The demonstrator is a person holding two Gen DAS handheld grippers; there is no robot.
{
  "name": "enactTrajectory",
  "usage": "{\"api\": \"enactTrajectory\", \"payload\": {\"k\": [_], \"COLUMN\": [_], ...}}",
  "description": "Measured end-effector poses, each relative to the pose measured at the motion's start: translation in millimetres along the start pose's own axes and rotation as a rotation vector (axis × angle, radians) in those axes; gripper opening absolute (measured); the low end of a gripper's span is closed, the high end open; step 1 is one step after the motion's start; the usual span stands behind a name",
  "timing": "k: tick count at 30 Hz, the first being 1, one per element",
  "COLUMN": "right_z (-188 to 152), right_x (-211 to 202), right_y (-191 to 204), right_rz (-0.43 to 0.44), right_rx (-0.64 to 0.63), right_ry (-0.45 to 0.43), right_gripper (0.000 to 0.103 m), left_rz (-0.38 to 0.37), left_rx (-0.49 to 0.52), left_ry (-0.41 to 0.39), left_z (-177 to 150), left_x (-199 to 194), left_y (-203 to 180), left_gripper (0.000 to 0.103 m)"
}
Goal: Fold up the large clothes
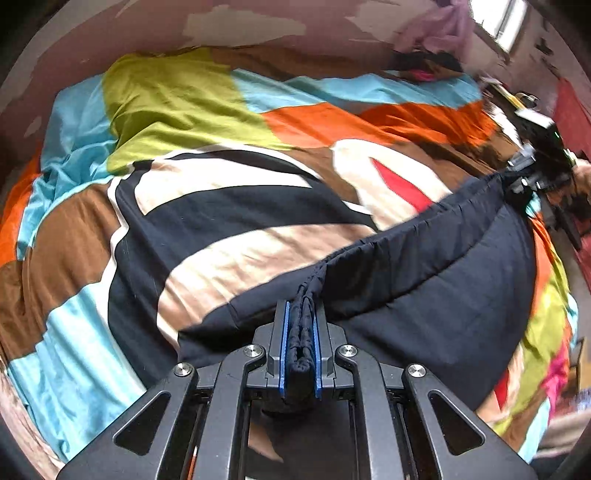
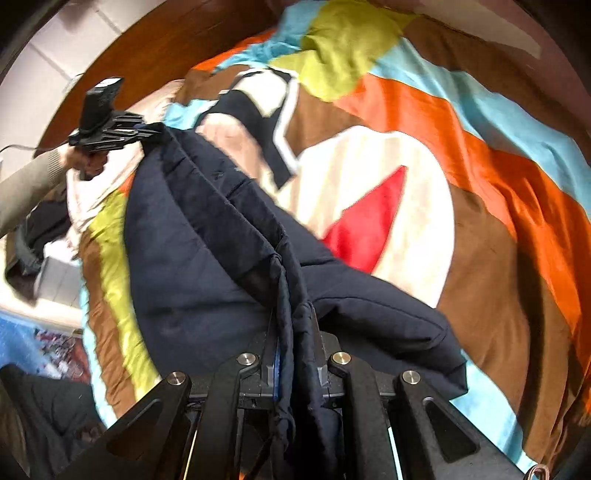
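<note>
A dark navy garment [image 1: 436, 273] with a gathered elastic waistband hangs stretched between my two grippers above a bed. My left gripper [image 1: 301, 314] is shut on one bunched end of the waistband. My right gripper [image 2: 295, 317] is shut on the other end, with folds and a drawstring hanging over its fingers. In the left wrist view the right gripper [image 1: 524, 177] shows at far right, clamped on the taut waistband. In the right wrist view the left gripper [image 2: 147, 129] shows at upper left, held by a hand. The garment body [image 2: 192, 266] sags toward the bedspread.
A bedspread [image 1: 207, 110] in blocks of orange, blue, green, brown, cream and black covers the bed [image 2: 480, 155]. A dark wooden headboard [image 2: 155, 48] stands behind. Pink clothes [image 1: 439, 26] lie at the far edge. Floor and clutter [image 2: 48, 332] show at lower left.
</note>
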State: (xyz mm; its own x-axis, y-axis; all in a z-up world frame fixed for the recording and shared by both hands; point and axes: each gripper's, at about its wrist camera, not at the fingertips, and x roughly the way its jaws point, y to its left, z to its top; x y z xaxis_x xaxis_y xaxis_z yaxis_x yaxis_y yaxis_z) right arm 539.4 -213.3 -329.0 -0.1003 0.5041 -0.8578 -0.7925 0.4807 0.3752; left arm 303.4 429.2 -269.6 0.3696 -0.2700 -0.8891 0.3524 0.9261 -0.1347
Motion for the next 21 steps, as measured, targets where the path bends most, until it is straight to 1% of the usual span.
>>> {"api": "enactTrajectory", "payload": {"k": [3,6,10,13,17,18,19,21], "right_z": [-1,-7,-10,-9,-11,-12,-13,-16], "right_x": [22,45,59,58,49,47,44,40], "right_y": [-21,-34,-39,-36,-31,-31,-31,-31], "right_rz": [-0.020,-0.030,-0.067,-0.089,-0.105,-0.111,-0.126,-0.132], "right_rx": [0.047,0.094,0.118,0.117,0.108,0.110,0.117,0.132], "right_ry": [-0.005,-0.007,-0.007,0.008,0.028,0.030,0.033,0.039], "right_gripper": [0.010,0.010,0.012,0.014,0.022,0.025,0.032,0.034], "left_rz": [0.053,0.087,0.141,0.147,0.155,0.161,0.166,0.172], "left_rx": [-0.031,-0.053,-0.049,-0.046,-0.045,-0.043,-0.044,-0.052], "left_ry": [0.011,0.007,0.014,0.028,0.043,0.044,0.045,0.047], "left_z": [-1,-5,-3,-3,-3,-4,-3,-3], "left_x": [28,44,51,50,45,43,43,39], "left_y": [5,8,6,6,4,3,1,-1], "left_gripper": [0.010,0.012,0.013,0.015,0.018,0.019,0.020,0.022]}}
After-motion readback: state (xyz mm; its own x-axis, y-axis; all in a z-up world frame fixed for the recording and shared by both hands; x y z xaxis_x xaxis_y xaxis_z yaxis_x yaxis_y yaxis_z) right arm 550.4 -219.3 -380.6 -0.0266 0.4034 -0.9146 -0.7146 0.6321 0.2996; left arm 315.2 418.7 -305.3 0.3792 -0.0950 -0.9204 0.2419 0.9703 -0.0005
